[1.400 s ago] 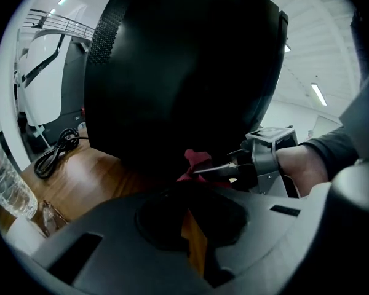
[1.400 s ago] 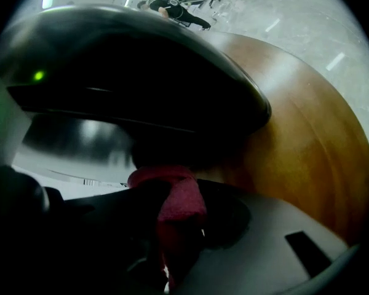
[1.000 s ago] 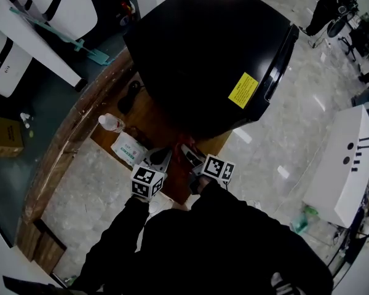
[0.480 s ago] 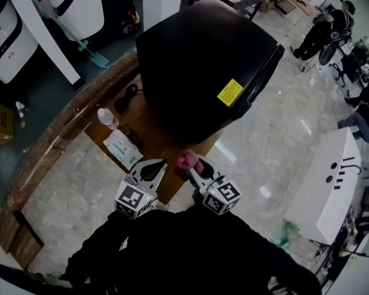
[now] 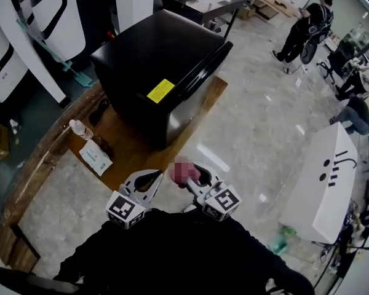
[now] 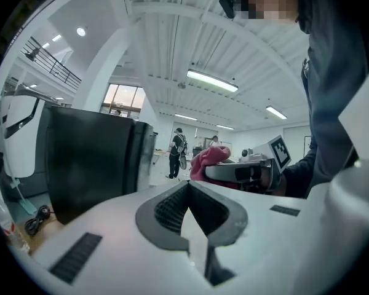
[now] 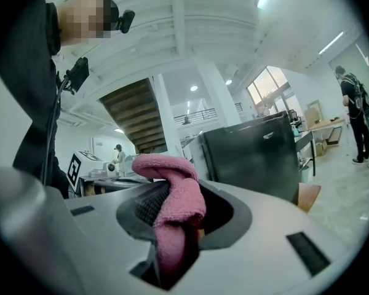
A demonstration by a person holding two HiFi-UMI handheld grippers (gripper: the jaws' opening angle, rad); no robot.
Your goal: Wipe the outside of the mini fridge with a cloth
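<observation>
The black mini fridge (image 5: 154, 60) with a yellow sticker (image 5: 160, 90) stands on a wooden platform (image 5: 132, 149). It also shows in the left gripper view as the fridge (image 6: 89, 165) and in the right gripper view as the fridge (image 7: 252, 158). My right gripper (image 5: 187, 176) is shut on a pink cloth (image 7: 175, 204), held up in front of my body, well short of the fridge. The cloth (image 6: 209, 158) sticks out of that gripper (image 6: 240, 172). My left gripper (image 5: 142, 180) is beside it, jaws together with nothing in them (image 6: 189, 192).
A water bottle (image 5: 79, 129), a wipes packet (image 5: 96, 157) and a black cable (image 5: 99, 110) lie on the platform left of the fridge. A white kiosk (image 5: 323, 177) stands at the right. People (image 5: 307, 20) stand at the far right. White machines (image 5: 12, 35) line the left.
The right gripper has lifted the pink cloth up from the platform by the fridge's base. Both grippers and my head have drawn back, so the fridge now sits farther away.
</observation>
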